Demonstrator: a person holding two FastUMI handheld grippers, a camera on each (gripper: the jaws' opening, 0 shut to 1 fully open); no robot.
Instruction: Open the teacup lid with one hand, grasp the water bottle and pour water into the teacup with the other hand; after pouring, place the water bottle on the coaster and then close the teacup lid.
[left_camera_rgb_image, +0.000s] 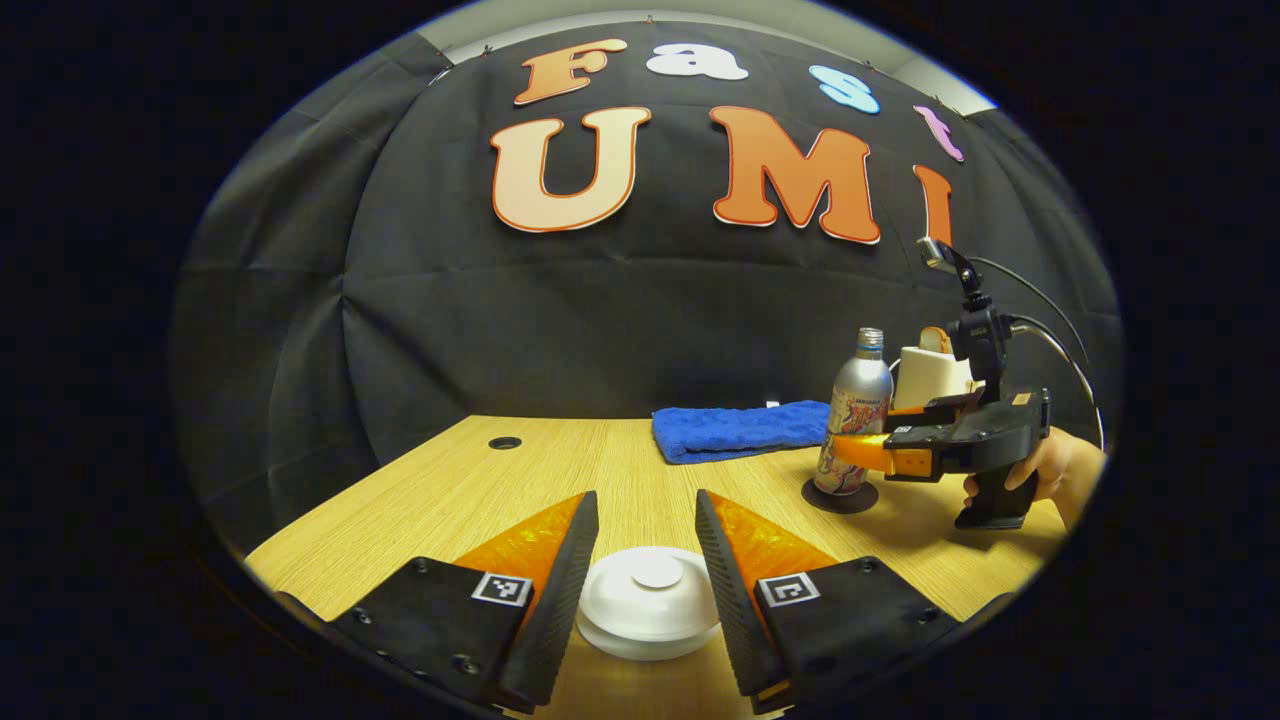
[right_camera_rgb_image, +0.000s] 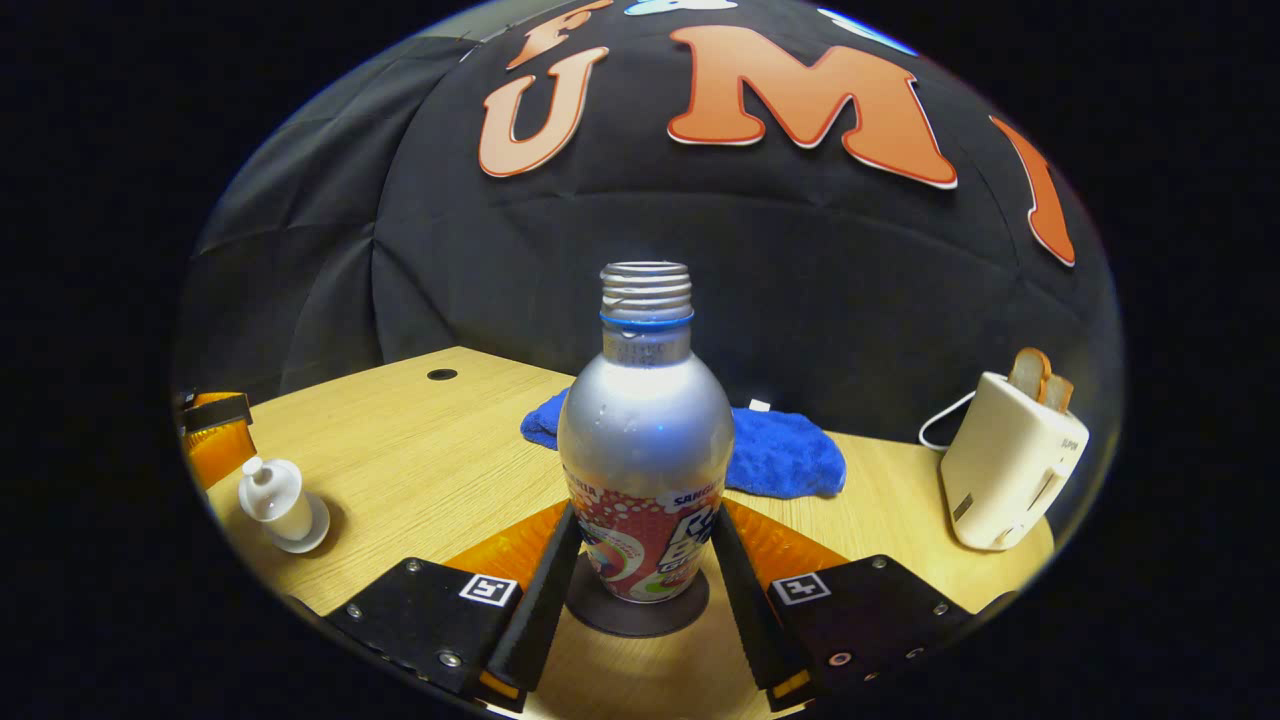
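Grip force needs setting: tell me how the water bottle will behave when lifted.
The water bottle looks like smooth metal, probably stiff but slippery. Tall on a narrow base over its coaster, it may tip if nudged. Its uncapped neck could spill.

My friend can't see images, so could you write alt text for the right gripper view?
A silver metal water bottle with no cap stands on a dark round coaster between the right gripper's two fingers, which flank its base. Behind it on the light wooden table lie a blue towel, a cream toaster holding bread, and a small white lidded teacup.
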